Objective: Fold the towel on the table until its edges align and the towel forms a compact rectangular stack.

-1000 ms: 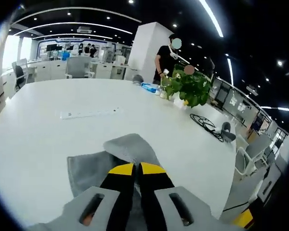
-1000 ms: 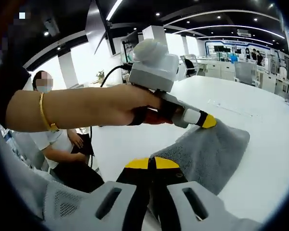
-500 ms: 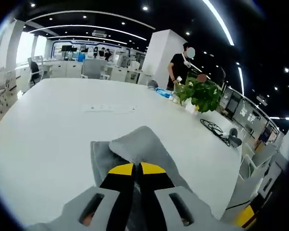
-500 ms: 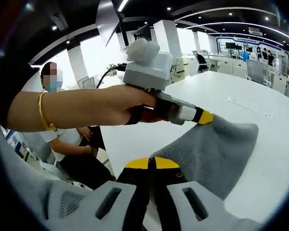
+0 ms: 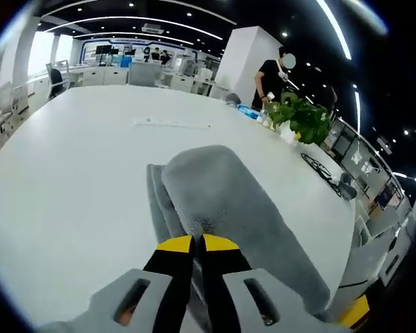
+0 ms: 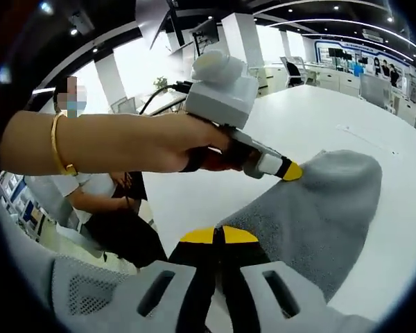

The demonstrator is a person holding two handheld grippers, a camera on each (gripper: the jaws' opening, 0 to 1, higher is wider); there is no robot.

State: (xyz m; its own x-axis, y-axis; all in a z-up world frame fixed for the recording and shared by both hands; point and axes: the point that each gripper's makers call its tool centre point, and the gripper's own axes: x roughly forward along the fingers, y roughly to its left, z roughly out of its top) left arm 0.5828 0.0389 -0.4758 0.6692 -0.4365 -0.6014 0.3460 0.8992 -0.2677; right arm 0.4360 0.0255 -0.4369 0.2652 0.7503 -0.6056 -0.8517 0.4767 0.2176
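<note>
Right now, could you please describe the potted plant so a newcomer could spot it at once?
Look along the big white table to its far edge, beyond the grey towel. The potted plant stands there, the one leafy green thing among pale surfaces.

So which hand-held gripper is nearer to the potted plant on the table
Left, I'd judge. The left hand-held gripper pinches the towel edge with the potted plant ahead across the table; the right hand-held gripper grips another edge beside it.
</note>
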